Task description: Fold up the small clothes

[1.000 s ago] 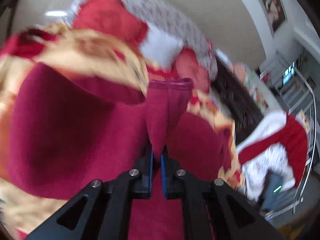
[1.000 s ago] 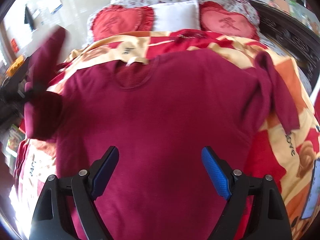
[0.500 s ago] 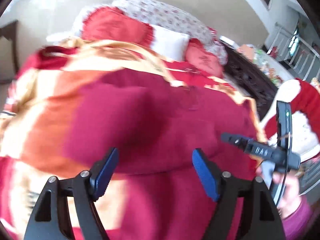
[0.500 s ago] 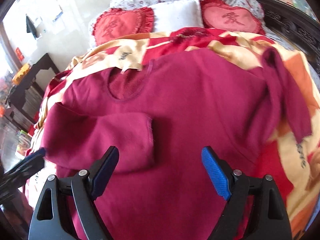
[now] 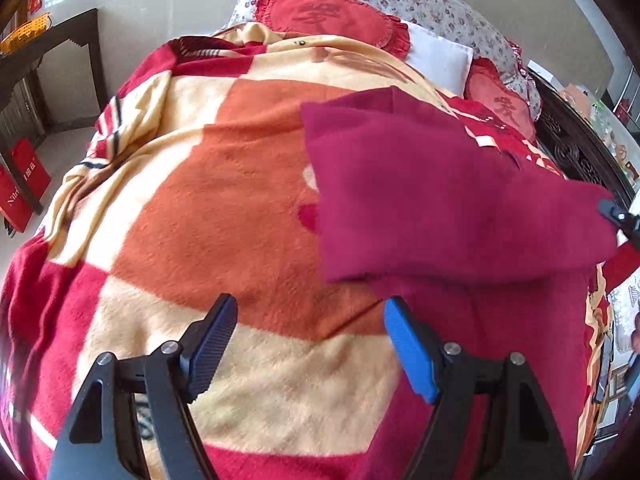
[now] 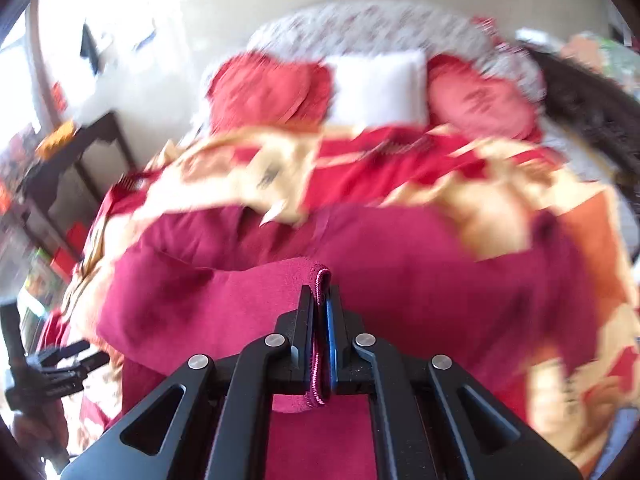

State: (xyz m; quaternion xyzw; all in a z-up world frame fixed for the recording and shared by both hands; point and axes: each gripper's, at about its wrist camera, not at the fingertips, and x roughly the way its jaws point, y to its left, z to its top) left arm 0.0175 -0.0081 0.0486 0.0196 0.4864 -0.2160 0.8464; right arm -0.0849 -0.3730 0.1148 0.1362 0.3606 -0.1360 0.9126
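A dark red sweater (image 5: 452, 204) lies spread on a bed covered by a checked blanket (image 5: 224, 208) of orange, cream and red, with heart-shaped red cushions (image 5: 324, 12) and a white pillow (image 5: 438, 58) at the head. The right gripper (image 6: 321, 300) is pinched tight on the stitched cuff (image 6: 320, 280) of one sleeve, the hem poking up between the two fingers, and the sleeve is laid across the body of the garment; the right wrist view is blurred, so finer detail of the fold is hard to make out. The left gripper (image 5: 308, 344) hangs with its fingers spread wide and holds nothing, poised over the blanket just beside the sweater's near left edge. In the left wrist view the folded part sits as a thick flap over the lower body of the sweater. The fabric looks like a soft, fuzzy knit: light, limp, with no stiffness of its own, so it will sag and drag wherever it is not supported, and it will likely cling a little to the fleecy blanket rather than slide. The firmest places to take hold are the seamed edges: cuff, bottom hem, shoulder seam. A grip in mid-panel would probably bunch up more than one layer.
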